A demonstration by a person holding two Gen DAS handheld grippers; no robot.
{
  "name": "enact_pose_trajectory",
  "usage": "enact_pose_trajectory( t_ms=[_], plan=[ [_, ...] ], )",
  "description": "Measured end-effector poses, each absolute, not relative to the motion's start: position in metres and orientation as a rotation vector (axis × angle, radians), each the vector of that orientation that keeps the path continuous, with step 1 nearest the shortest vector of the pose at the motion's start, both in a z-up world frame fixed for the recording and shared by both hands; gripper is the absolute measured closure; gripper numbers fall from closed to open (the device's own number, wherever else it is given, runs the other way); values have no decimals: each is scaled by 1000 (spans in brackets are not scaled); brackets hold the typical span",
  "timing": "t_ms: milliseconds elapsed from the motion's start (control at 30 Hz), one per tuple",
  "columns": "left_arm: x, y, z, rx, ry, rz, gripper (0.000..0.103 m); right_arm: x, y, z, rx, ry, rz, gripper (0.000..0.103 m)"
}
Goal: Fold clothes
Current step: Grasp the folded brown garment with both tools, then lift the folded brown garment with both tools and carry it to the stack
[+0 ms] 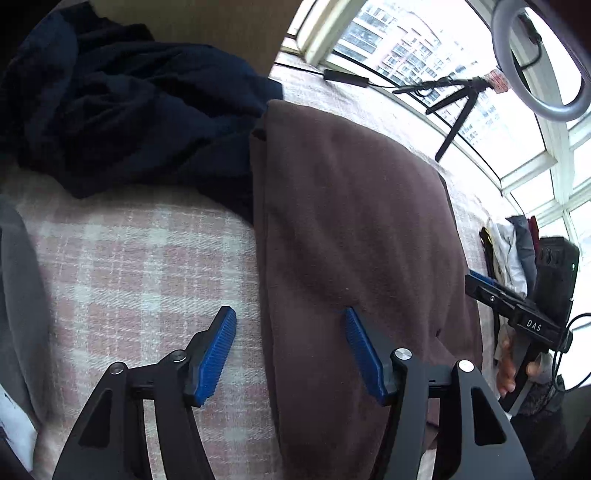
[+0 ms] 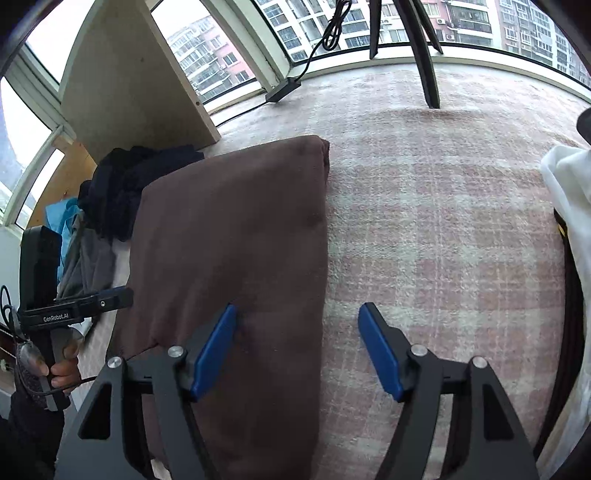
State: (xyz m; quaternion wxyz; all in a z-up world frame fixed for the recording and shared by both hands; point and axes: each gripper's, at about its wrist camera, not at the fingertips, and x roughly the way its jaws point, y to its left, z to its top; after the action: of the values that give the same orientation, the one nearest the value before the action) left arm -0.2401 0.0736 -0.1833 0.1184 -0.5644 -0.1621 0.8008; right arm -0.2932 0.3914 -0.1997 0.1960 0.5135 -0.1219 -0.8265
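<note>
A big pink checked blanket is covering the flat place where the clothes are lying. On it, a brown cloth is lying folded into a long strip. Its long way is running straight away from both tongs, toward the window.

A dark blue pile of clothes is sitting just beside the far left end of the brown cloth, and a white cloth is lying well apart on the right.

The left tongs are standing open over the left long edge of the strip, with one finger over the blanket and one over the brown cloth. The right tongs are standing open over the right long edge in the same way. Neither is holding anything.

Both hands are about as near to the close end of the strip. I think the next move is pinching that end and bringing it up toward the far end.
</note>
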Motion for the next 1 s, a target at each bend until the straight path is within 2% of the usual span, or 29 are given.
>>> enact_pose_trajectory(
  t_ms=[100,267,433,467,500,533,567,633,700,867,1000],
  plan=[
    [-240,86,-182,-1646,-404,2326,44,-295,387,-200,1435,-329,-2285,34],
    [-237,104,-181,-1627,-308,2316,44,-292,372,-201,1414,-291,-2256,41],
    [-234,101,-181,-1609,-378,2314,45,-292,363,-202,1402,-299,-2241,46],
    [-233,102,-181,-1602,-383,2318,46,-291,360,-203,1396,-298,-2238,51],
    [-232,102,-181,-1595,-386,2324,49,-291,358,-203,1390,-292,-2241,52],
    [-230,103,-181,-1585,-387,2334,55,-291,355,-203,1384,-285,-2243,56],
    [-229,104,-181,-1575,-392,2341,56,-291,352,-203,1377,-278,-2246,64],
    [-227,105,-180,-1552,-415,2345,73,-292,350,-202,1371,-317,-2237,74],
    [-226,105,-179,-1530,-433,2347,78,-293,348,-201,1364,-358,-2228,77],
    [-218,107,-156,-1481,-431,2349,81,-281,344,-178,1301,-406,-2248,81],
    [-204,119,-121,-1414,-279,2399,81,-263,337,-149,1242,-387,-2280,82]
  ],
)
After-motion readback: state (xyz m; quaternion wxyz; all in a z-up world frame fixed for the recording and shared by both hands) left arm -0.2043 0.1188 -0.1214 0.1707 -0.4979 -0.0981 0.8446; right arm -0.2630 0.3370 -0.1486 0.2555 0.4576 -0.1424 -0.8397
